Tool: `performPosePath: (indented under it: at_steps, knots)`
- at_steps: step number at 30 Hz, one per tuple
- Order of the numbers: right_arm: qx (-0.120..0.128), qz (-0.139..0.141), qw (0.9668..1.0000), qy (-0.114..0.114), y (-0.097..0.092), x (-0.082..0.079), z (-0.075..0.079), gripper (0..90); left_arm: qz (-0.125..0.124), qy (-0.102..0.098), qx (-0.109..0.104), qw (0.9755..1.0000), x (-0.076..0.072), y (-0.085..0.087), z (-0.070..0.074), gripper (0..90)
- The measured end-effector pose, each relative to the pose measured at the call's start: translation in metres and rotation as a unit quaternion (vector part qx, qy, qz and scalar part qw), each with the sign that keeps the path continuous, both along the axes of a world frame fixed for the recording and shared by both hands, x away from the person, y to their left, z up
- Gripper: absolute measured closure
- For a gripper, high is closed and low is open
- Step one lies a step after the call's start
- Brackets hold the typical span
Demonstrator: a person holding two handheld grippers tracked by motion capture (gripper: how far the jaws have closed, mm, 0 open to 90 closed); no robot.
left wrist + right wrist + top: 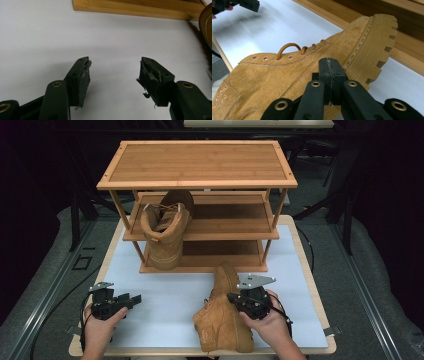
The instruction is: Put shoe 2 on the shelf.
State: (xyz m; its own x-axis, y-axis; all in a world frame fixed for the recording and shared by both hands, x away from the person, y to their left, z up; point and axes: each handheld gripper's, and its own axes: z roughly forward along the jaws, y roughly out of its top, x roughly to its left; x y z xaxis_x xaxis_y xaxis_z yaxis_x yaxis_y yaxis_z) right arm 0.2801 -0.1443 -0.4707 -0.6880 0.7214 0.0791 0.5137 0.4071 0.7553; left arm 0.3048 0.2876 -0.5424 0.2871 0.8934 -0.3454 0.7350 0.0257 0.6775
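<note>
Bright light falls from above onto the white table top [165,295], while the room around it sinks into near black. The high view is soft and low in detail. In the left gripper view, faint grey shadows spread under the jaws. The right gripper view is sharp on the tan boot [294,67], with glare washing out the table's far corner.

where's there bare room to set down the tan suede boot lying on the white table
Free: the bamboo rack's top shelf, the middle shelf right of the upright tan boot, and the white tabletop between left gripper and lying boot. Crowded: around the right gripper.
</note>
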Motion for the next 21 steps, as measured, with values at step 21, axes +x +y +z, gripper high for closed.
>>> performPosePath:
  at_steps: [21]
  knots:
    - [0.045,-0.022,0.9984,0.028,-0.032,0.007,0.001,90.0,0.003,0.002,0.000,1.0000,0.000,0.000,-0.001,41.4]
